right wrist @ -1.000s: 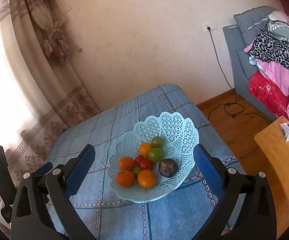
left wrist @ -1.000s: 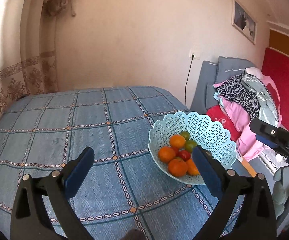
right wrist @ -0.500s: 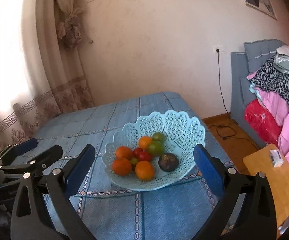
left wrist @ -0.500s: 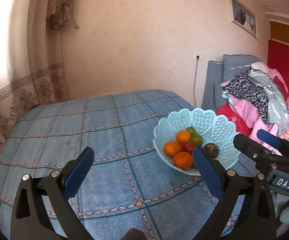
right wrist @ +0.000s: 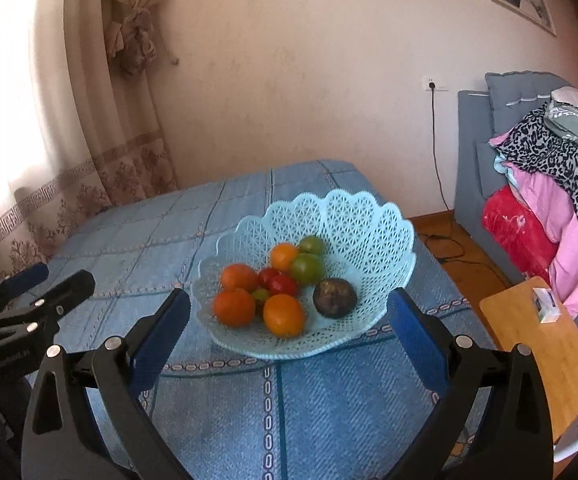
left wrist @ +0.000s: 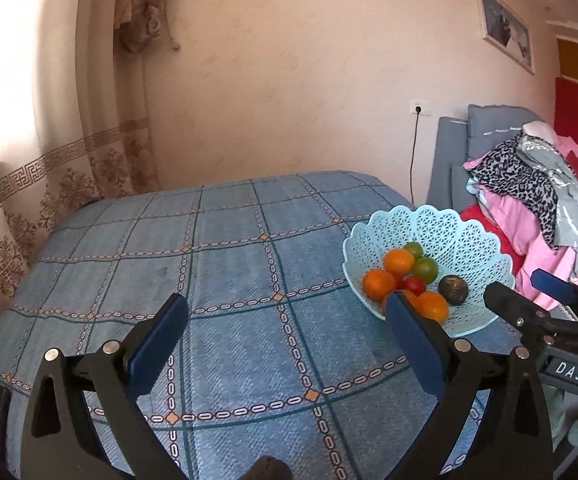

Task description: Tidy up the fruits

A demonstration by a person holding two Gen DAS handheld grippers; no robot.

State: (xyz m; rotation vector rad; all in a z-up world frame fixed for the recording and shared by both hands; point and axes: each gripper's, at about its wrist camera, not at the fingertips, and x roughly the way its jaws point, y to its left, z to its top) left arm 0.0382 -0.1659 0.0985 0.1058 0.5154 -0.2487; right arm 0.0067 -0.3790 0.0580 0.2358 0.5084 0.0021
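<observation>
Orange, green, red fruits (right wrist: 281, 280) and one dark brown fruit (right wrist: 334, 297) lie heaped in a pale-blue lattice bowl (right wrist: 369, 224).

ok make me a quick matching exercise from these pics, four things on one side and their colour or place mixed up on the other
Things:
1. basket
2. dark round fruit
3. small box
4. right hand-held gripper

Colour or place:
a. on the wooden side table
b. pale blue lattice, on the tablecloth
c. open, in front of the basket
d. brown-purple, at the right of the fruit pile

Pairs: 1-b, 2-d, 3-a, 4-c
</observation>
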